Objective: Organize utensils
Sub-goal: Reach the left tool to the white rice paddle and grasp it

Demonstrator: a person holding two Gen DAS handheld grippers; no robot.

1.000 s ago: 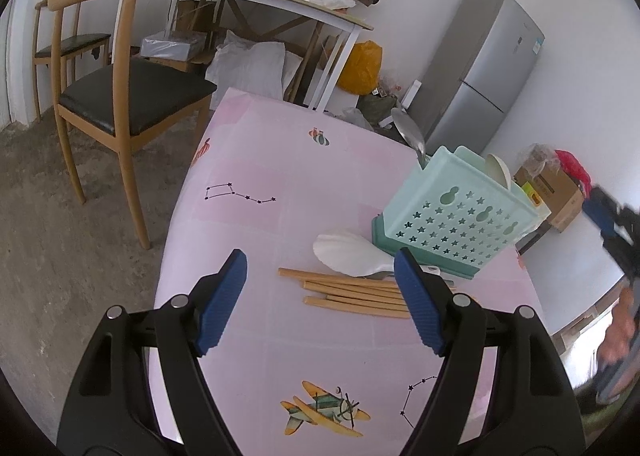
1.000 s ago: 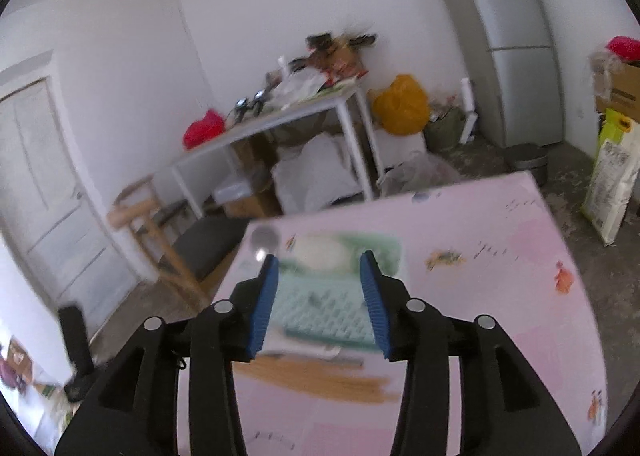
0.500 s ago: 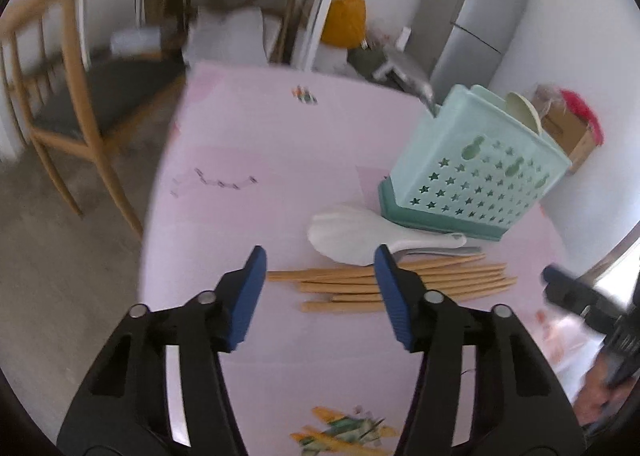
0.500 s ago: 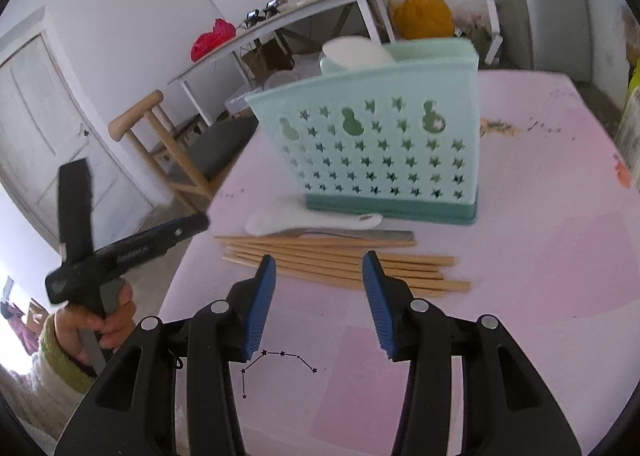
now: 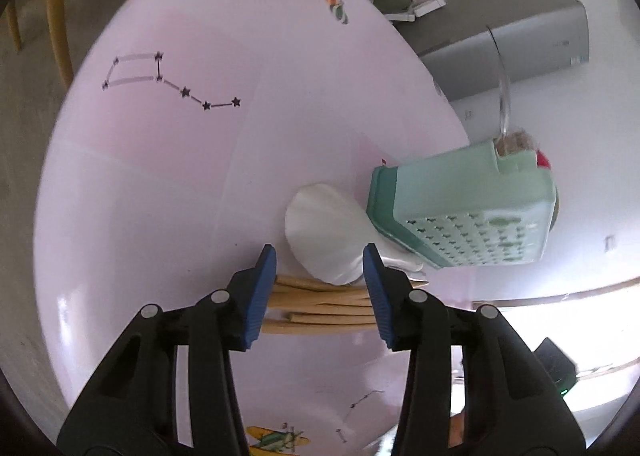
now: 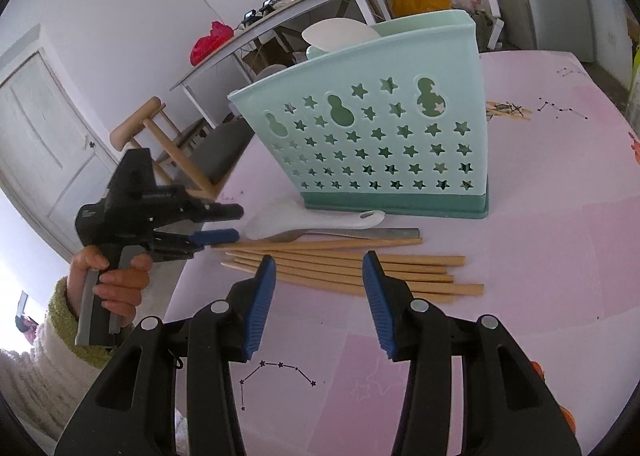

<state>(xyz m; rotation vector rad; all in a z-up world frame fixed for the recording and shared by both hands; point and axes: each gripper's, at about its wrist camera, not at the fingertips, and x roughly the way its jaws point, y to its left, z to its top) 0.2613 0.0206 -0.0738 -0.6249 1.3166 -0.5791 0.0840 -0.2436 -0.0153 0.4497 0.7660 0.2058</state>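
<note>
Several wooden chopsticks [image 6: 348, 264] lie side by side on the pink table [image 6: 540, 256], in front of a mint star-holed basket [image 6: 372, 135]. A white paddle [image 6: 304, 217] and a metal spoon [image 6: 344, 232] lie between chopsticks and basket; another white spoon [image 6: 336, 33] stands inside it. My left gripper [image 5: 319, 260] points down at the chopsticks' [image 5: 320, 302] ends beside the white paddle [image 5: 320, 232]. Its jaws are closing with those ends between them, pads not touching. The right wrist view shows it [image 6: 232, 224] in a hand [image 6: 116, 280]. My right gripper [image 6: 318, 268] hovers open over the chopsticks' middle, holding nothing.
The basket [image 5: 468, 215] stands just right of the left gripper. A wooden chair [image 6: 168, 143] stands off the table's left edge, a cluttered white side table [image 6: 280, 11] behind it. A grey fridge [image 5: 520, 43] stands beyond the far edge.
The left gripper dropped toward the chopstick ends, rolled, and its jaws narrowed. The right gripper came down in front of the basket, then held still at the same width.
</note>
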